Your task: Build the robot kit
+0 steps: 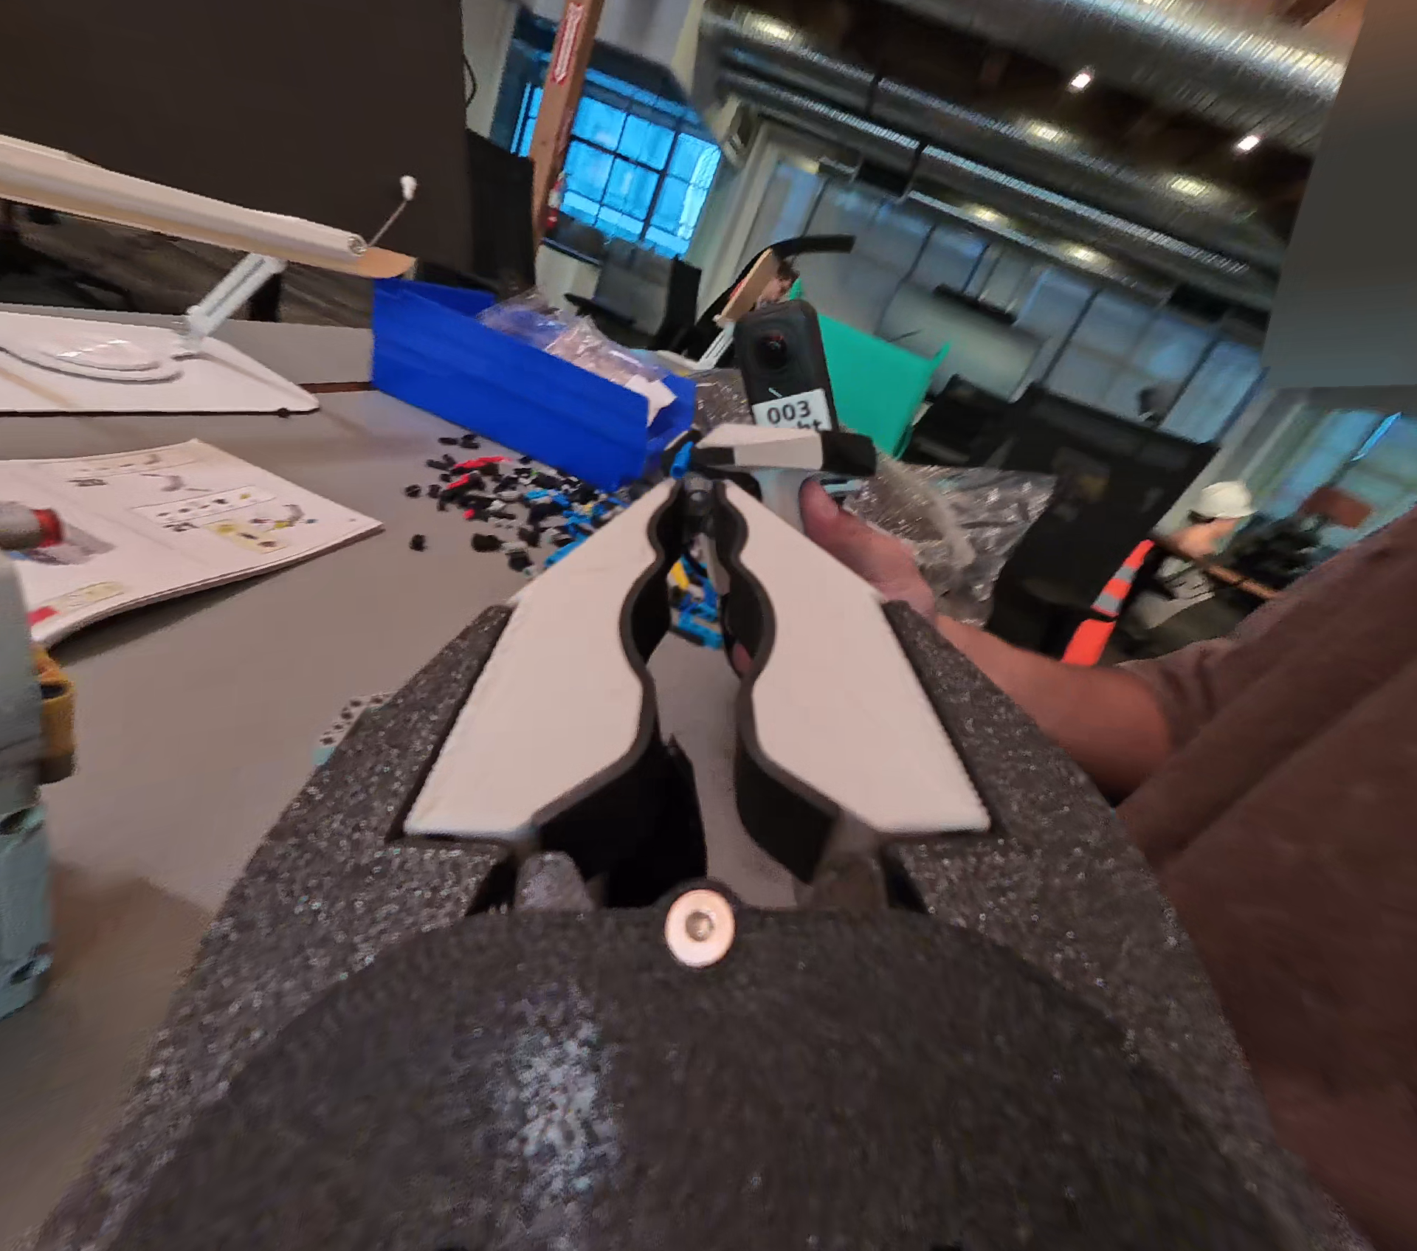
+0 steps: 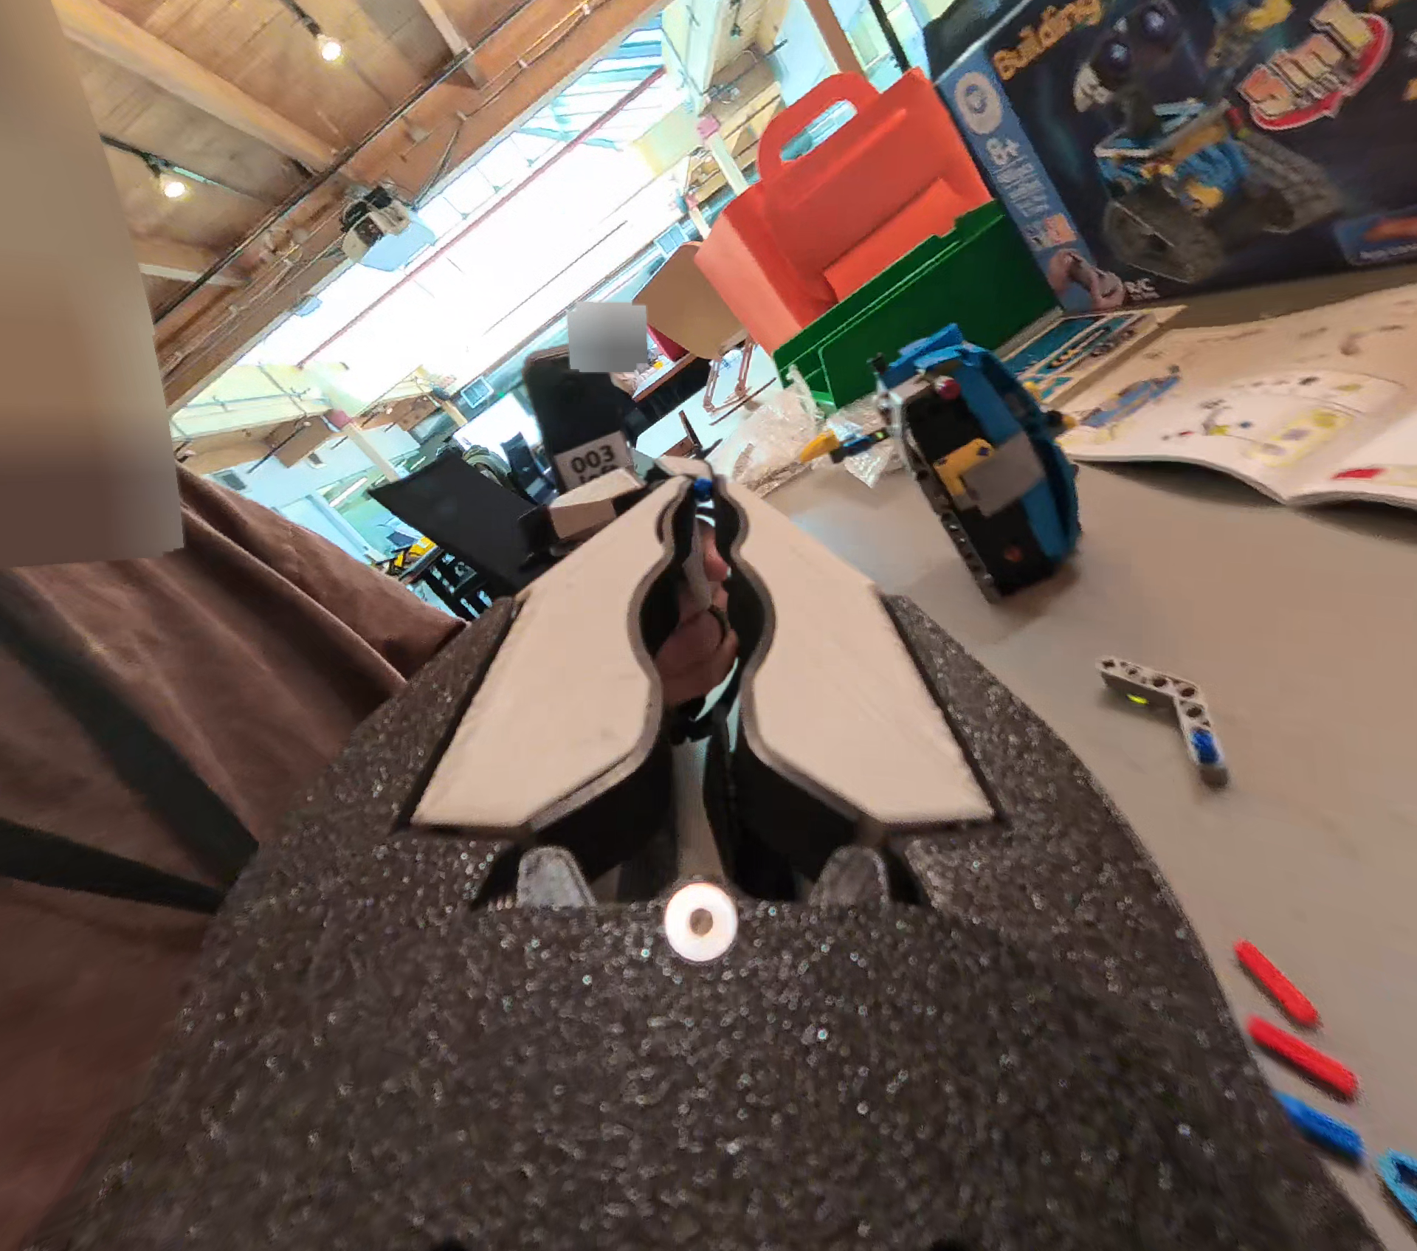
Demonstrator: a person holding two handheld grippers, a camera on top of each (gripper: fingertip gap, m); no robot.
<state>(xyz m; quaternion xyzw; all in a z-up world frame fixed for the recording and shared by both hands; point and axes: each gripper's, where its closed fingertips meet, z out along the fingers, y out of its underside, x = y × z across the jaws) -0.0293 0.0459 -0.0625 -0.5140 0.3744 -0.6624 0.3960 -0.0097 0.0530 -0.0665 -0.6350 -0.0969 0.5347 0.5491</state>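
My left gripper [image 1: 695,487] and right gripper [image 2: 701,487] are held above the grey table [image 1: 230,677], meeting tip to tip. In the left wrist view my fingers are closed on a small dark grey piece [image 1: 696,502]. The right gripper [image 1: 682,456] comes in from the right there, held by a hand [image 1: 859,547], with a small blue piece [image 1: 678,461] at its tips. In the right wrist view my fingers pinch that small blue piece [image 2: 701,488], and the left gripper [image 2: 652,486] comes in from the left and touches the same spot.
A blue bin [image 1: 506,371] of bags, a pile of small parts [image 1: 506,501], an open booklet [image 1: 153,524] and a white lamp [image 1: 192,217] lie to the left. A blue-and-black model [image 2: 989,470], white angled beam [image 2: 1165,708], red pins [image 2: 1296,1053] and kit box [image 2: 1188,102] show in the right view. The grippers are tip to tip, or close to it. Both grippers' tips are roughly 15 cm from the blue-and-black model [image 2: 989,470].
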